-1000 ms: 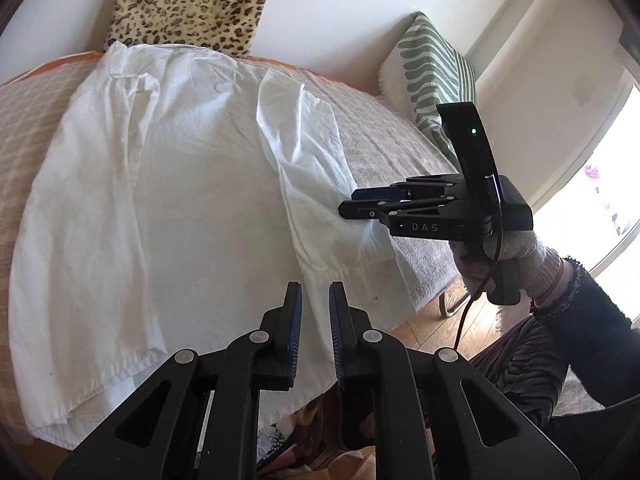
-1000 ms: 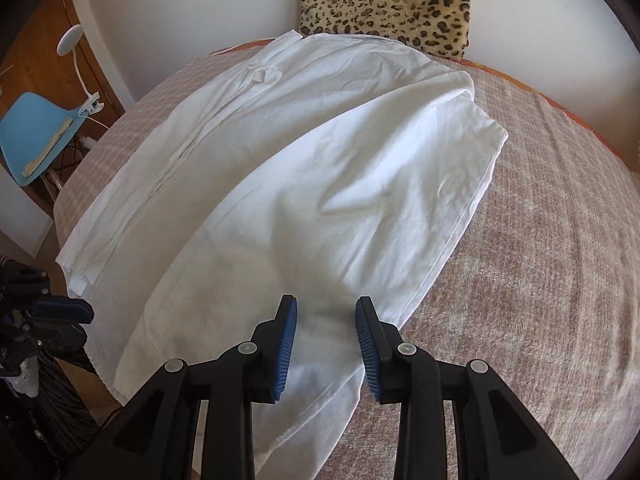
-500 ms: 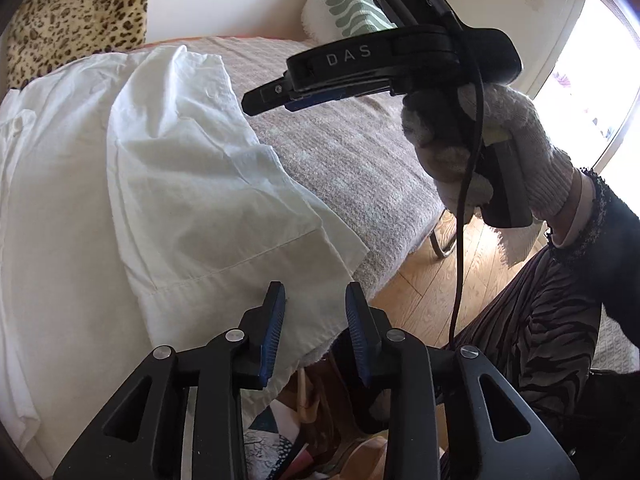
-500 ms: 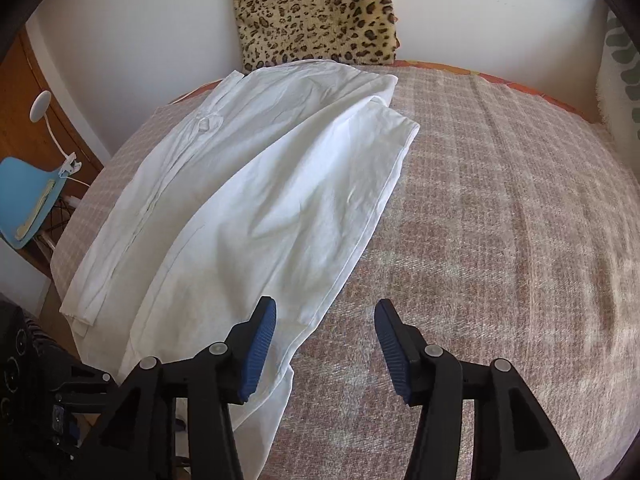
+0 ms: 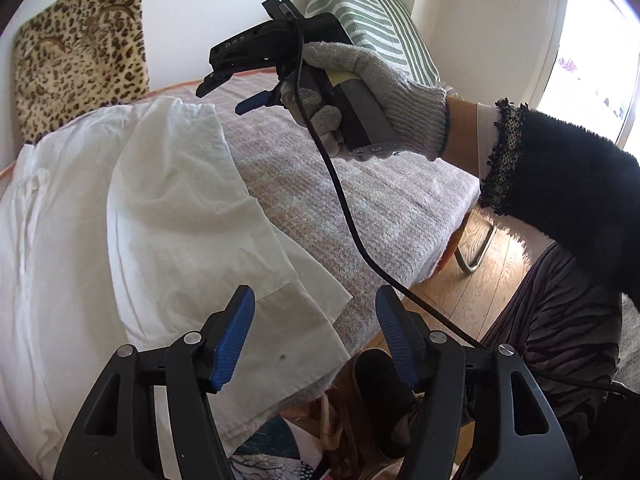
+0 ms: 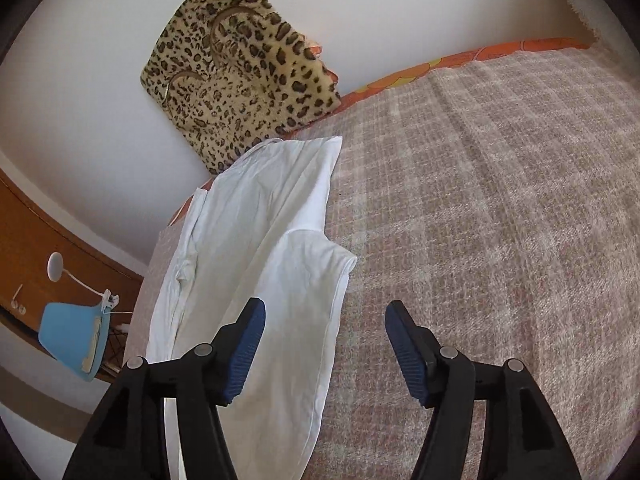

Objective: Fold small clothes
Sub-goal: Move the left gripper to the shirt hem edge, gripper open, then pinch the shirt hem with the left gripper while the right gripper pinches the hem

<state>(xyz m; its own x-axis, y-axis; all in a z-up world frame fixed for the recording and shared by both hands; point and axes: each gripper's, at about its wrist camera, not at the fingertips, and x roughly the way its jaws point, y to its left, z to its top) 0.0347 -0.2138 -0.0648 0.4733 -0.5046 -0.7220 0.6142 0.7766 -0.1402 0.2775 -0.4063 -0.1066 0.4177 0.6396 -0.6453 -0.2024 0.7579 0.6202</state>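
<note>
From the left wrist camera I saw my left gripper (image 5: 316,338) at the bottom of the frame, its blue-padded jaws having just been opening and standing well apart with nothing between them. Under and beyond its left finger lay the white cotton shirt (image 5: 132,216), spread over the left half of the frame on the pinkish-grey woven bedspread (image 5: 360,200), one side folded in over the body and its lower corner reaching the near edge of the bed. In the upper middle, the right gripper (image 5: 228,94) hung above the bedspread, clear of the shirt, held by a hand in a grey knitted glove (image 5: 372,96) with a black fuzzy sleeve (image 5: 560,184) behind it; its jaws were parted and empty. A black cable (image 5: 340,200) trailed from it down to the lower right. A leopard-print cushion (image 5: 80,60) leaned on the wall at upper left, a green-and-white striped cushion (image 5: 380,24) at upper middle.

From the right wrist camera I saw the right gripper's jaws, which had just been opening, spread wide at the bottom with nothing held. The shirt lay in the lower left and centre, passing under the left finger, while the right finger stood over bare bedspread. The leopard cushion sat at upper left, a light blue chair (image 6: 74,340) at far left
</note>
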